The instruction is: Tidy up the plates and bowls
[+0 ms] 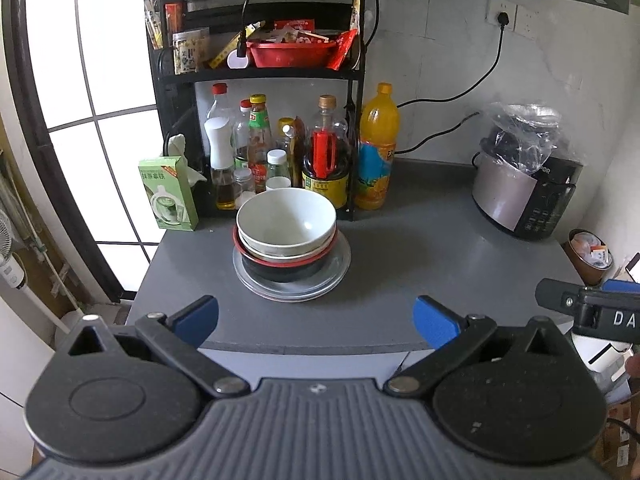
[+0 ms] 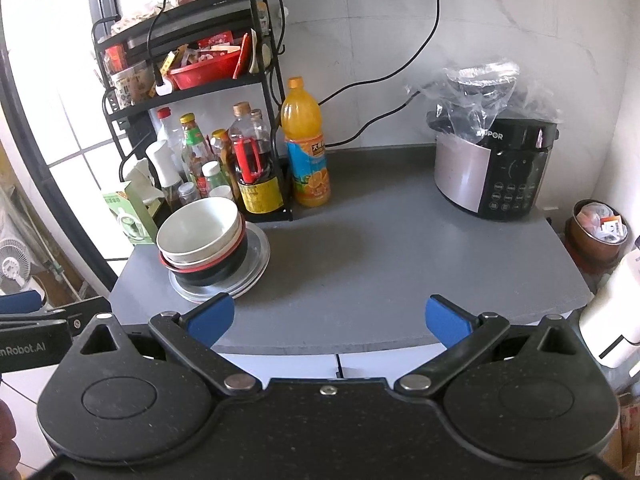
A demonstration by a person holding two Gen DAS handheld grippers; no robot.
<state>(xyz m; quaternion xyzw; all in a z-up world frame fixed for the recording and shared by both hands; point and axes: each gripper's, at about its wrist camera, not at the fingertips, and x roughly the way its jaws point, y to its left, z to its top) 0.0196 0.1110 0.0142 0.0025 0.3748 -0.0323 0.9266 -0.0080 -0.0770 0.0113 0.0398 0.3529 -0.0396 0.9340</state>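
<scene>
Left wrist view: stack sits at 12 o'clock from the left hand-held gripper (image 1: 316,318), dead ahead, near but not touching.
Stack: white bowl (image 1: 286,216) on top, nested in a second pale bowl, that in a red-rimmed black bowl (image 1: 280,268), all on grey plates (image 1: 340,268).
Count: three bowls; plates at least two, edges too close to count surely.
Stack place: left-rear part of the grey table (image 1: 420,248), just before the black rack (image 1: 356,120) of sauce bottles.
Long axis: none; stack round, upright, top bowl leaning slightly to 9 o'clock.
Left hand-held gripper state: fingers wide apart, holding nothing.
Right wrist view: stack at 10 o'clock from the right hand-held gripper (image 2: 330,318), off to its left.
Right hand-held gripper state: fingers spread, holding nothing.
Nearer hand: left, by my judgement; it faces the stack squarely.
Surroundings: one orange drink bottle (image 1: 376,148) at 1 o'clock, one rice cooker (image 2: 496,168) under a plastic bag at 2 o'clock, one green tissue box (image 1: 168,194) at 10 o'clock.
</scene>
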